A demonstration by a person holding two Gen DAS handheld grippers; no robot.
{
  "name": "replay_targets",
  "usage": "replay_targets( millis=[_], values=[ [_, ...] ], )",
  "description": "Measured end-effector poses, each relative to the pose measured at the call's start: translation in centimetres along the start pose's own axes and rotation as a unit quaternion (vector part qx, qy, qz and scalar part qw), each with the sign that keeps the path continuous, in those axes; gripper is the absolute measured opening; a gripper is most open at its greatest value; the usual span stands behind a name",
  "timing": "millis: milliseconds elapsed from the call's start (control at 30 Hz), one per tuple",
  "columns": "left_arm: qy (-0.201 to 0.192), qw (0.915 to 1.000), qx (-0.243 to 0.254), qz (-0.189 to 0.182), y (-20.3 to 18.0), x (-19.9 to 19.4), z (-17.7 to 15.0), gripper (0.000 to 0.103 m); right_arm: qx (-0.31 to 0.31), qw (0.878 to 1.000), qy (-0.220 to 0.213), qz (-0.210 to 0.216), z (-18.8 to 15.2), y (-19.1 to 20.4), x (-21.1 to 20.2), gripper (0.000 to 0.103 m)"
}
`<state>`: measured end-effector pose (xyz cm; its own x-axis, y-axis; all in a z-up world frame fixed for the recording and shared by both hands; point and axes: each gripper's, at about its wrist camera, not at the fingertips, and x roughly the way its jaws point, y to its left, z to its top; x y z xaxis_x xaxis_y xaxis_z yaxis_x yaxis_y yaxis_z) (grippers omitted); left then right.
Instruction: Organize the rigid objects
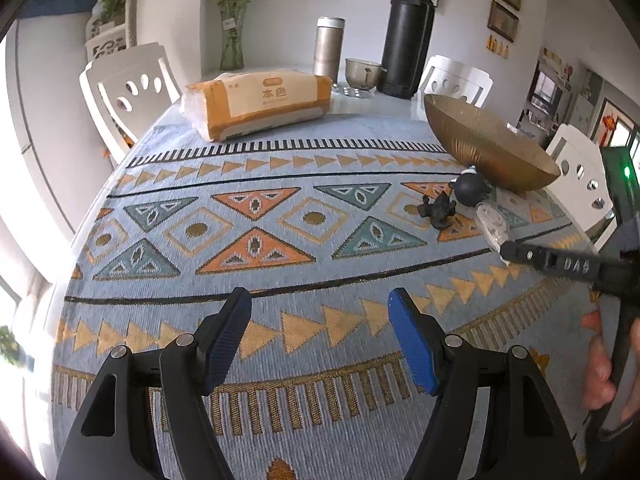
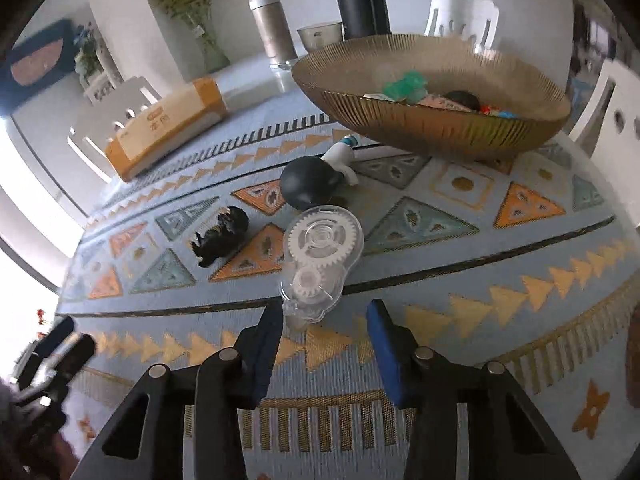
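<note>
A clear correction-tape dispenser [image 2: 320, 248] with white gears lies on the patterned cloth. Its near end sits between the fingertips of my right gripper [image 2: 325, 305], close to the left finger; the pads stand apart and do not press on it. Beyond it lie a black rubber blower bulb [image 2: 306, 184] and a small black figurine [image 2: 220, 238]. The gold ribbed bowl [image 2: 440, 132] behind holds several small items. My left gripper [image 1: 318, 294] hovers open over bare cloth, with the dispenser [image 1: 494, 224], figurine [image 1: 438, 210], bulb [image 1: 472, 190] and bowl [image 1: 480, 140] off to its right.
At the table's far side stand a tissue pack [image 1: 256, 104], a silver flask [image 1: 329, 48], a tall black thermos [image 1: 406, 36], a small glass cup [image 1: 362, 72] and a vase [image 1: 232, 36]. White chairs [image 1: 128, 92] ring the table. A hand [image 1: 600, 360] holds the right gripper.
</note>
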<state>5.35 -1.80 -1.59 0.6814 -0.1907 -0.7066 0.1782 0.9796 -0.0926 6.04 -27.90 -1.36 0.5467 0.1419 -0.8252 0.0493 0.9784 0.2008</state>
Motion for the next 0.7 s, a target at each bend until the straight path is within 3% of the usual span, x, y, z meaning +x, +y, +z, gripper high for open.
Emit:
replay_targets(
  millis=[67, 133, 233, 333, 700],
  values=[
    [0.000, 1.0000, 0.003, 0.001, -0.1, 0.0, 0.0, 0.069, 0.011, 1.000, 0.007, 0.016, 0.5, 0.0, 0.2, 0.063],
    [0.001, 1.0000, 0.003, 0.000, 0.0, 0.0, 0.0, 0.069, 0.009, 1.000, 0.007, 0.015, 0.8, 0.6, 0.6, 0.066],
    [0.005, 1.0000, -0.001, -0.001, 0.2, 0.2, 0.1, 0.069, -0.028, 0.998, -0.002, -0.052, 1.5, 2.5, 1.8, 0.063],
    [0.007, 1.0000, -0.004, -0.002, 0.3, 0.3, 0.1, 0.069, -0.049, 0.995, -0.019, -0.089, 1.8, 3.2, 2.4, 0.046],
    [0.013, 0.9999, -0.006, 0.002, 0.4, 0.6, 0.1, 0.069, -0.048, 0.997, -0.058, -0.032, 1.0, 2.8, 1.1, 0.045]
  ],
)
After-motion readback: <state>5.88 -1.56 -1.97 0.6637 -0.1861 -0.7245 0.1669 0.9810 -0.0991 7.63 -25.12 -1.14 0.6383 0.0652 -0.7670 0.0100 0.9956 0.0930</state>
